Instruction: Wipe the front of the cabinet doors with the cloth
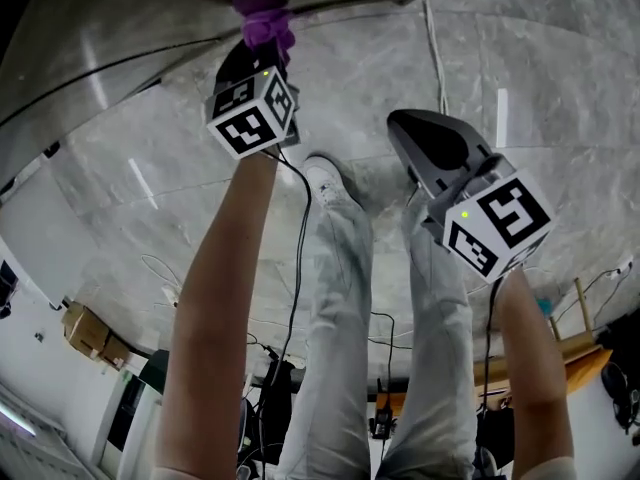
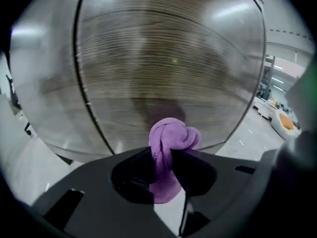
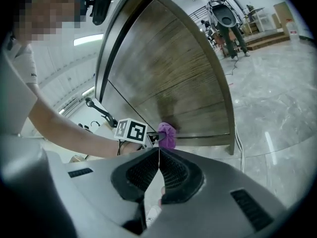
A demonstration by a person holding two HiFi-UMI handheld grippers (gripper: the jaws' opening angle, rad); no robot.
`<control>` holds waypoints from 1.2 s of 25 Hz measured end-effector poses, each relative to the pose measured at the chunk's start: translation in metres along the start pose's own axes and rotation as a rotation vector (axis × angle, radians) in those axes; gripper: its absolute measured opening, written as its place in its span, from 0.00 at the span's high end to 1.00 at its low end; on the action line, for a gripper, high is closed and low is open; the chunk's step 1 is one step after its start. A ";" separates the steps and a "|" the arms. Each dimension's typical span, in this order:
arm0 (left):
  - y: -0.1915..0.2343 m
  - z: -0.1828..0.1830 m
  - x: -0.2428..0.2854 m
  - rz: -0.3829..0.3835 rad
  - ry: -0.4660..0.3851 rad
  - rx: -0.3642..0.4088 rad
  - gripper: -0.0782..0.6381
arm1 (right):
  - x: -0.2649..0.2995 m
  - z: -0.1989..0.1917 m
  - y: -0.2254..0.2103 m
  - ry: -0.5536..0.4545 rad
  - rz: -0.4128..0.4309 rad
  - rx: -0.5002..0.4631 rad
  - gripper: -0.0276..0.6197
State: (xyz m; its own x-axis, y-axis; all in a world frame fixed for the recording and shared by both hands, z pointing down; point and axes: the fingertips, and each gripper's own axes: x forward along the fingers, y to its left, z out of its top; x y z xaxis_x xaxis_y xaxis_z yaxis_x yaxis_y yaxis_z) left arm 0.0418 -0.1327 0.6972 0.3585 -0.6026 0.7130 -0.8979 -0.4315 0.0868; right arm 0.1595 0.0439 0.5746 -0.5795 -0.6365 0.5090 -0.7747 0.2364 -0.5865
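The left tool (image 2: pixel 166 157), jaws clamped on a bunched purple microfibre cloth (image 2: pixel 171 135), holds it low against the dark wood-grain cabinet door (image 2: pixel 168 58), apparently touching it near the bottom edge. The right tool (image 3: pixel 158 170), jaws closed on nothing, hangs apart over the grey marble floor (image 3: pixel 277 108). A black cable (image 1: pixel 300 268) trails past the person's pale-jeaned legs (image 1: pixel 335 348); a brown cardboard box (image 1: pixel 90 333) lies off to one side.

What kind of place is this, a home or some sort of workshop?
Probably a big lab or workshop hall, not a home. The wooden cabinet stands on a wide polished stone floor, cables trail across that floor, and equipment on stands sits in the background.
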 end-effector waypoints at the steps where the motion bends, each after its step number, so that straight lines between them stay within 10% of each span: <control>1: 0.019 -0.003 -0.003 0.030 0.002 -0.035 0.74 | 0.006 -0.002 0.005 0.009 0.003 -0.006 0.91; 5: 0.088 -0.012 -0.013 0.117 0.015 -0.112 0.74 | 0.026 -0.011 0.023 0.040 0.000 -0.018 0.91; 12: 0.125 -0.007 -0.037 0.075 0.009 0.017 0.74 | 0.062 0.004 0.060 0.045 0.008 -0.046 0.91; 21: 0.061 0.017 -0.181 -0.121 -0.126 -0.103 0.75 | 0.047 0.062 0.120 0.026 0.043 -0.113 0.91; 30: -0.005 0.147 -0.341 -0.177 -0.318 -0.187 0.74 | -0.056 0.176 0.203 -0.050 0.111 -0.231 0.91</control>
State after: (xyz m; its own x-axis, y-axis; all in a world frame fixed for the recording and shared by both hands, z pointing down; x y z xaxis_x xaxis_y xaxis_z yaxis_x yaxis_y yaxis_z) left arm -0.0381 -0.0237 0.3509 0.5462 -0.7205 0.4273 -0.8359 -0.4354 0.3343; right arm 0.0794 -0.0015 0.3164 -0.6553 -0.6313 0.4147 -0.7477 0.4641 -0.4749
